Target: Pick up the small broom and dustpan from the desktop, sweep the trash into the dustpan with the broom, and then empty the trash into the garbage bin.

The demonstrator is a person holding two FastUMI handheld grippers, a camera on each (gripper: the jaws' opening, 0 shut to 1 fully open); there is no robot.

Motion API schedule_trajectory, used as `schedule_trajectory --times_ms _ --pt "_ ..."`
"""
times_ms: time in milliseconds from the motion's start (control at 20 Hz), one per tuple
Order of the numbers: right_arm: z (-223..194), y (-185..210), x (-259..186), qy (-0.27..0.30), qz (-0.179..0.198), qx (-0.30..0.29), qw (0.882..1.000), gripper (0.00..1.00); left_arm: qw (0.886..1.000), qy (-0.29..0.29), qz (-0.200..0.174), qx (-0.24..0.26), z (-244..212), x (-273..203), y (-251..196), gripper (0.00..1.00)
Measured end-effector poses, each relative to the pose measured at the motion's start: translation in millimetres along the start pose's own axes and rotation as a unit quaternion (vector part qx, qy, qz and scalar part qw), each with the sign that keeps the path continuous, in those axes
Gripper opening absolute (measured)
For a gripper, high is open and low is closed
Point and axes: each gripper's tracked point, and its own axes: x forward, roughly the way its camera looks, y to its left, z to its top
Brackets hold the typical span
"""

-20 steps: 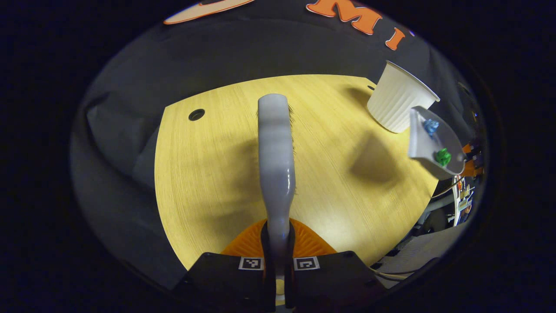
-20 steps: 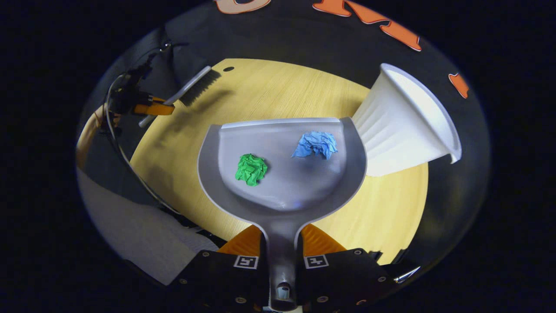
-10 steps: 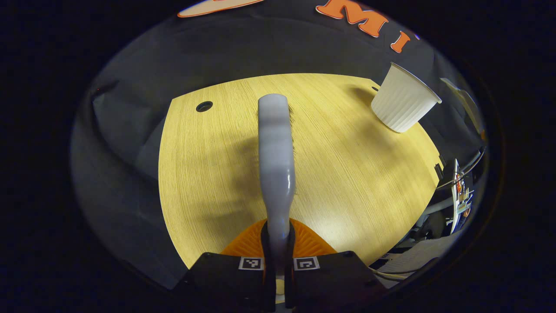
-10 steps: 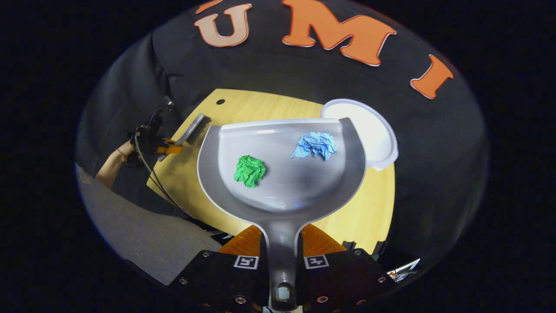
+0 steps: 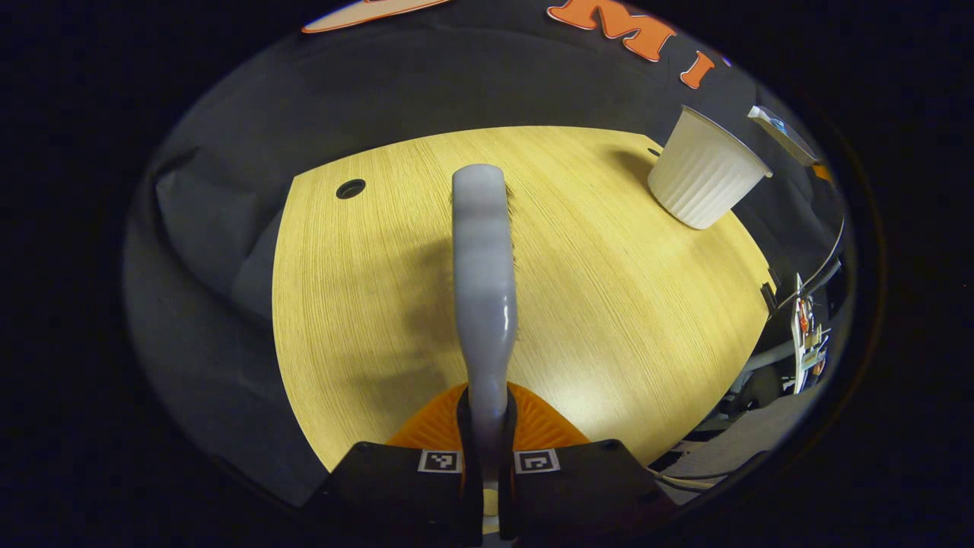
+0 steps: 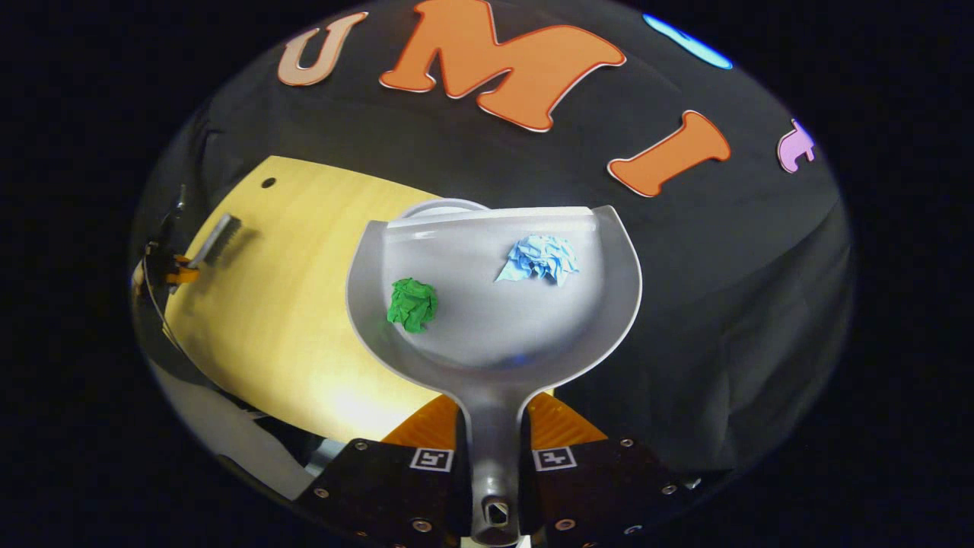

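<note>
The right gripper (image 6: 493, 464) is clamped on the handle of the dustpan (image 6: 494, 320), held level ahead of its fingers so the green paper ball (image 6: 412, 304) and blue paper ball (image 6: 539, 259) stay in. The garbage bin (image 6: 445, 207) peeks out just beyond the pan's front lip. The left gripper (image 5: 487, 472) pinches the broom (image 5: 482, 281), parked above the desktop (image 5: 609, 304), well apart from the bin.
</note>
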Motion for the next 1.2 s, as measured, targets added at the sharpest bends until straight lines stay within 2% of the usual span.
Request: schedule_trajectory --times_ms 150,500,600,700,750,850,1000,1200 --pt "-2.1 -33.3 12.7 0.029 -0.061 -0.059 0.996 0.24 1.0 0.002 0.007 0.004 -0.7 -1.2 1.5 0.11" --pt "0.8 -46.6 12.5 0.059 -0.146 -0.178 0.971 0.24 1.0 0.008 0.026 0.012 -2.3 -4.2 0.2 0.11" --pt "4.8 -41.1 10.4 0.052 -0.133 -0.157 0.977 0.23 1.0 0.009 0.027 0.009 -1.4 -6.9 -1.4 0.12" --pt "10.6 -28.6 11.8 0.043 -0.098 -0.11 0.988 0.24 1.0 0.009 0.026 0.003 -3.1 -8.3 -1.5 0.11" --pt "14.0 -32.6 12.3 0.037 -0.096 -0.108 0.989 0.24 1.0 0.008 0.027 0.001 -3.5 -6.7 -2.1 0.11" --pt "13.5 -40.5 12.4 0.044 -0.132 -0.161 0.977 0.24 0.999 0.009 0.032 0.005 -5.0 -6.6 -0.6 0.12" --pt "20.0 -47.7 10.6 0.06 -0.18 -0.244 0.951 0.23 0.999 0.009 0.039 0.01 -3.6 -6.6 -0.6 0.12" --pt "16.0 -53.6 10.5 0.065 -0.2 -0.292 0.933 0.24 0.999 0.011 0.046 0.011 -3.7 -6.1 -0.5 0.11"
